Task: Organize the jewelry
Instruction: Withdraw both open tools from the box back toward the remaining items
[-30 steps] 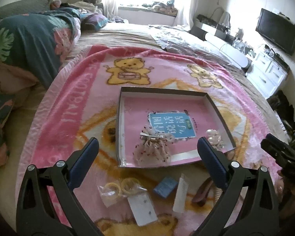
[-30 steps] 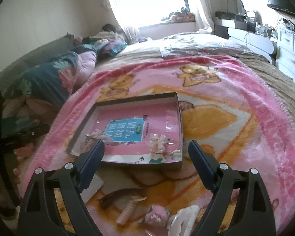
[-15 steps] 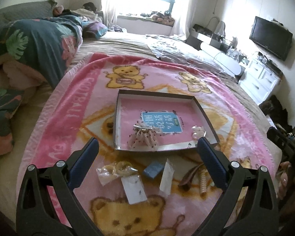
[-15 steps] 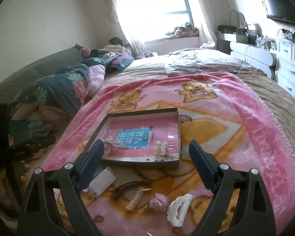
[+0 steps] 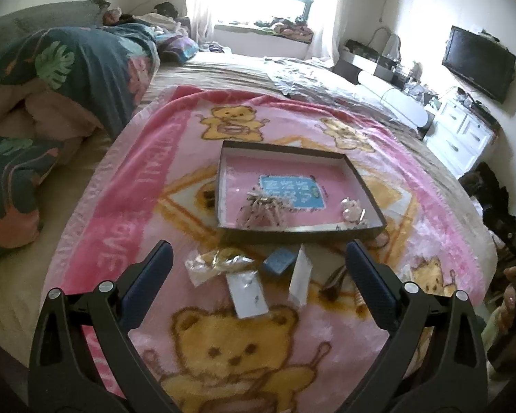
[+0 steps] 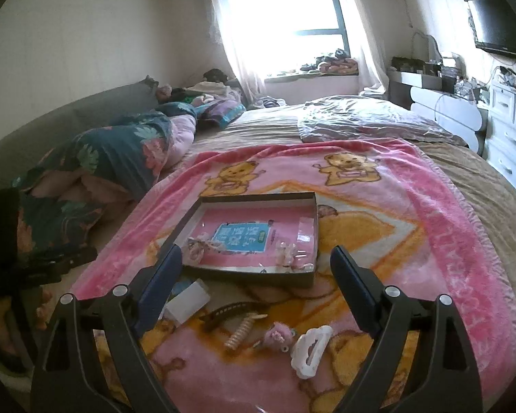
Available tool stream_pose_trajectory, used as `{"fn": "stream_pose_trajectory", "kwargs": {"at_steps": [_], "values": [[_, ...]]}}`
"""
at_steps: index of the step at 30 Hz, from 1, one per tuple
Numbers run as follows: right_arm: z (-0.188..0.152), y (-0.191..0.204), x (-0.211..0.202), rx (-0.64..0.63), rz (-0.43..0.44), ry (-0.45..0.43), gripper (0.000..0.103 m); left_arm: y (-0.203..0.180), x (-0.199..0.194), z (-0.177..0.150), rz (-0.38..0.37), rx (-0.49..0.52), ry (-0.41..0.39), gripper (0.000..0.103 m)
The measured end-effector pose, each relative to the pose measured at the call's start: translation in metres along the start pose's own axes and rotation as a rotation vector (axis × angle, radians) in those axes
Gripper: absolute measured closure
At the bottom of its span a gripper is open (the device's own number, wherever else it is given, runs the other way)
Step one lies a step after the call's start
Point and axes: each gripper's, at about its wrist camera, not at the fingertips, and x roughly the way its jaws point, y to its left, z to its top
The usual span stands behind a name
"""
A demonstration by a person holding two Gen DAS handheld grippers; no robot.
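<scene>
Both claws stand wide apart and empty: the left gripper (image 5: 256, 258) and the right gripper (image 6: 256, 263) hang over the pink bear-print fleece blanket (image 6: 440, 241). The shallow dark cardboard tray with a pink floor (image 5: 366, 186) lies mid-blanket. Near the blanket's near edge lie a white plastic claw clip (image 6: 309, 349), a brown barrette (image 6: 230, 311) and a small blue box (image 5: 278, 261).

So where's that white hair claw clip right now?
In the right wrist view, the white claw clip lies on the pink blanket, lower right, beside the small pink hair tie, outside the tray.
</scene>
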Motion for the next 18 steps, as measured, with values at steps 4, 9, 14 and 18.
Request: {"fn": "stream_pose_trajectory", "kwargs": {"at_steps": [4,9,14,18], "values": [[-0.011,0.002,-0.001,-0.02,0.007,0.025,0.016,0.0,0.0,-0.011,0.011,0.006,0.021,0.009],[-0.027,0.005,0.002,-0.054,0.005,0.066,0.016,-0.001,0.003,-0.027,0.034,0.014,0.041,0.009],[-0.044,0.012,0.006,-0.093,0.011,0.113,0.016,0.001,0.01,-0.04,0.049,0.018,0.078,0.009],[-0.056,0.018,0.009,-0.124,0.02,0.145,0.016,-0.002,0.015,-0.05,0.056,0.044,0.1,0.009]]}}
